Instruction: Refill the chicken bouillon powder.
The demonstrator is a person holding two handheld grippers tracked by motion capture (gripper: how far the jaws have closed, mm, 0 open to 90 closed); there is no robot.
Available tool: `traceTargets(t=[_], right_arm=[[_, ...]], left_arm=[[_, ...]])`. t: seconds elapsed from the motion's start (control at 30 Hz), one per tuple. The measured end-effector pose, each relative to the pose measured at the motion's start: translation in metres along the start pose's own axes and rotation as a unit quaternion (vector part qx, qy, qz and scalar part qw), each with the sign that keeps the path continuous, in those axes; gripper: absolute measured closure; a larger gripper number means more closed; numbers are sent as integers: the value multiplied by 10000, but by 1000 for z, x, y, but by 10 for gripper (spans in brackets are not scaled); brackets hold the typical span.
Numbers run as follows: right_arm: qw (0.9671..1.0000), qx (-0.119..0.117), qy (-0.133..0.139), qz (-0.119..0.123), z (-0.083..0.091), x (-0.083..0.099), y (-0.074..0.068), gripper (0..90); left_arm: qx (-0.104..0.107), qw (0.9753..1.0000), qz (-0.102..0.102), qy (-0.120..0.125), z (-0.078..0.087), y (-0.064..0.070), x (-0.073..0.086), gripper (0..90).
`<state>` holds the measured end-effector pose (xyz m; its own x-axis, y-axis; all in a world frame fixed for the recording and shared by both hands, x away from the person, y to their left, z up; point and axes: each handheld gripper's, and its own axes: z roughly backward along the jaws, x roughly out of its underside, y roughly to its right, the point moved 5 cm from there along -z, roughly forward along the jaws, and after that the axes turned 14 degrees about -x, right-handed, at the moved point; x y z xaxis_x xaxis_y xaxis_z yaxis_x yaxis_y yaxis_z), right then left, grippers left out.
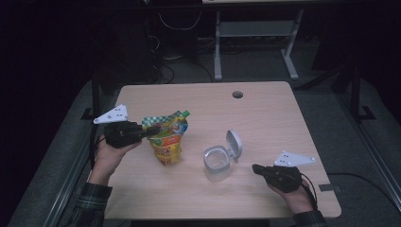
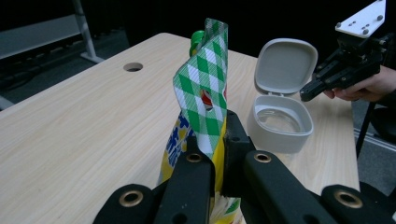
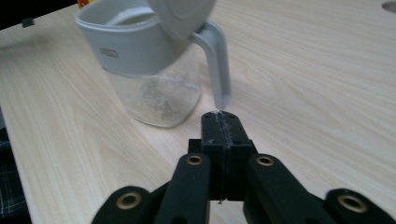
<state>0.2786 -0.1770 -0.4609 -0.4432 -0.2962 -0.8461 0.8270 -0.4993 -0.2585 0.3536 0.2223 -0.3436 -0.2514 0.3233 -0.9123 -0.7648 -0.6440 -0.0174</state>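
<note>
A yellow refill pouch [image 1: 168, 137] with a green checked top and a green cap stands upright on the table, left of centre. My left gripper [image 1: 152, 131] is shut on the pouch's upper edge [image 2: 205, 88]. A clear jar [image 1: 217, 163] with a grey rim stands to the right, its hinged lid [image 1: 234, 144] flipped up. In the left gripper view the jar [image 2: 279, 122] is open and looks empty. My right gripper [image 1: 256, 168] is shut with nothing in it, just right of the jar. In its own view the right gripper [image 3: 220, 119] points at the jar [image 3: 154, 70], close to the lid's hinge arm [image 3: 219, 60].
The wooden table [image 1: 265, 118] has a round cable hole [image 1: 237, 94] near its far edge. Beyond it stand a desk frame [image 1: 255, 33] and cables on a dark floor. A person's hands and plaid sleeves [image 1: 92, 201] come in from the bottom.
</note>
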Motion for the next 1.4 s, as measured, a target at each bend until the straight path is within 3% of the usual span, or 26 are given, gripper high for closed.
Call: traceTargets(t=[0.6,0.93,1.4], right_arm=[[9977,-594,163,297,-12,-22,-35,900],[9964,-673,327,403,-27,-39,-50,900],[9964,-572,359,513,-56,-67,-62,900]], left_arm=[[178,9998,27,78,1,12,-9,900],[308,9994,45,139,2,17,-16,900],[484,9983,13,323,7,22,-34,900]])
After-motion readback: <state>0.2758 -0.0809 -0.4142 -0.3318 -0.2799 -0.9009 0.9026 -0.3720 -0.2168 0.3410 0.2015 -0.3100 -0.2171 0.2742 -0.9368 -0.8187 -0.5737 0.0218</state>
